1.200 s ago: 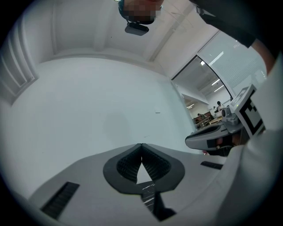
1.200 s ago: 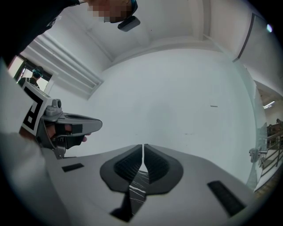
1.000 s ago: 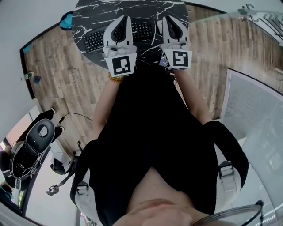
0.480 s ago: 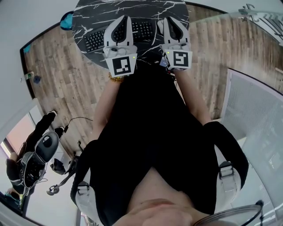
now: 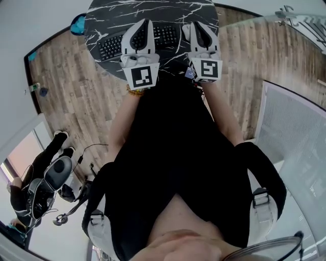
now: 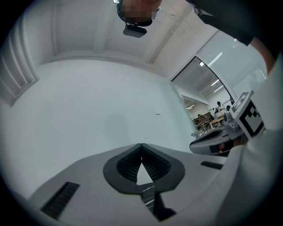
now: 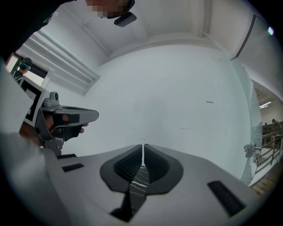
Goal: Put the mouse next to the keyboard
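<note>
A black keyboard [image 5: 109, 45] lies on the round black marble table [image 5: 102, 15] at the top of the head view, partly hidden under my left gripper [image 5: 145, 22]. My right gripper [image 5: 196, 23] hovers beside it, over the table to the right of the keyboard. Both point forward, side by side, shut with nothing between the jaws. In the left gripper view the left gripper [image 6: 141, 145] faces a white wall, with the right gripper [image 6: 219, 142] at its side. The right gripper view shows the right gripper [image 7: 143, 145] closed over marble [image 7: 139, 182]. I see no mouse in any view.
Wood-plank floor [image 5: 66, 97] surrounds the table. A glass partition [image 5: 295, 127] stands at the right. A blue object [image 5: 77, 23] sits by the table's left edge. Another person [image 5: 38, 178] with equipment and cables stands at the lower left. A white wall [image 7: 177, 88] lies ahead.
Both grippers have stayed where they were, still shut. The person at the lower left has shifted position on the floor.
</note>
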Action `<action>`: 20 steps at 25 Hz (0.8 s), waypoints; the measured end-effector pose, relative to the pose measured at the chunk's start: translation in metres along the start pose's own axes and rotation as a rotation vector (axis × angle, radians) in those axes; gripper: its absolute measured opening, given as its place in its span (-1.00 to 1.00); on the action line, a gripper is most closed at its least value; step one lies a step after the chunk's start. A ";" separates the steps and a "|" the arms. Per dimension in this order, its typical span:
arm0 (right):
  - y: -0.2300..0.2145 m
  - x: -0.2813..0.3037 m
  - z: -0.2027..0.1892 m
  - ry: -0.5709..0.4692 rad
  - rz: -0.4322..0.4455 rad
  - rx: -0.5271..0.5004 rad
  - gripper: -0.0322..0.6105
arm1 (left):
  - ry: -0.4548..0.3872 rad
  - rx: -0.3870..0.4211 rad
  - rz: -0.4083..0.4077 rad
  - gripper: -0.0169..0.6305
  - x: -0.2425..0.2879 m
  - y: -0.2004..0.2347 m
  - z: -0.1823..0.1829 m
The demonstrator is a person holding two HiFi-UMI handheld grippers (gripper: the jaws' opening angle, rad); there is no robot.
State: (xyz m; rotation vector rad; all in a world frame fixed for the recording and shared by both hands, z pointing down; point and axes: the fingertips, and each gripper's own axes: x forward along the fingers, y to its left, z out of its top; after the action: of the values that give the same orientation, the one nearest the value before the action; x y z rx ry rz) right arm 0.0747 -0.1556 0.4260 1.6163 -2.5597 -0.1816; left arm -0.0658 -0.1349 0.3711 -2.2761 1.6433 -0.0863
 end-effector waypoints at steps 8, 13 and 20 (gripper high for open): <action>-0.001 -0.001 -0.008 0.020 -0.003 0.005 -0.79 | 0.001 -0.002 -0.013 -0.91 -0.002 -0.005 0.000; 0.000 0.001 -0.010 0.028 -0.005 0.004 -0.79 | 0.003 0.001 -0.012 -0.91 -0.003 -0.003 0.000; 0.001 0.002 -0.013 0.039 0.002 0.000 -0.79 | 0.008 -0.011 -0.019 -0.91 -0.003 -0.006 -0.002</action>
State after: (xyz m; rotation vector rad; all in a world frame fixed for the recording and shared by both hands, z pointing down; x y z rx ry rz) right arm 0.0750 -0.1572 0.4392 1.6010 -2.5329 -0.1484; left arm -0.0615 -0.1307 0.3749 -2.3029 1.6302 -0.0910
